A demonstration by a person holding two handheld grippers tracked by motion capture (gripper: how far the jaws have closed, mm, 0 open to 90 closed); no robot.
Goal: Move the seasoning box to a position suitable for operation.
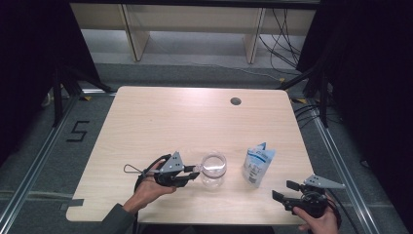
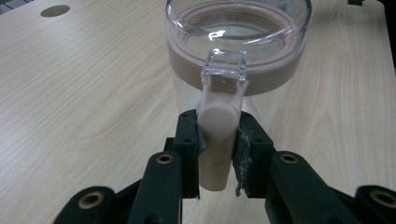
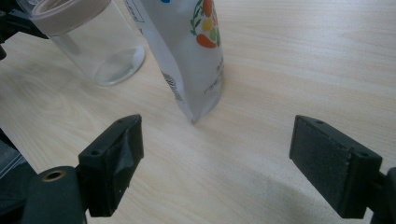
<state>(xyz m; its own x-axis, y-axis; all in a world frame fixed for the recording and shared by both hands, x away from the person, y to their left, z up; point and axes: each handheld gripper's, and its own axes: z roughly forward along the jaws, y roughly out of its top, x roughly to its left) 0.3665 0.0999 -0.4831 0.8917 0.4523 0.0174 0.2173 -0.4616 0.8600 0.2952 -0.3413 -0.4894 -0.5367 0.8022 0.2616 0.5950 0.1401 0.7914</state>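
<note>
Clear plastic: jar [image 1: 213, 169], one, upright at lower centre of the high view on the table [image 1: 160, 117]; long axis vertical, mouth up.
Beige: band round the jar's rim, and a latch [image 2: 218, 140] hanging from it; in the left gripper view the latch points down the frame toward the camera, with a clear square tab above it.
Left gripper [image 1: 195, 170]: lower left of centre in the high view, pointing right; jaws pinched on the latch, one pad on each side.
Right gripper [image 1: 284, 190]: lower right corner of the high view; jaws spread wide, nothing between them.
Pouch [image 1: 257, 165]: one, white and blue, standing just right of the jar, top leaning right.
Writing: fruit print and small dark characters on the pouch, unreadable; a black "5" [image 1: 78, 131] on the floor, left.
Count: two grippers, one jar, one pouch.
</note>
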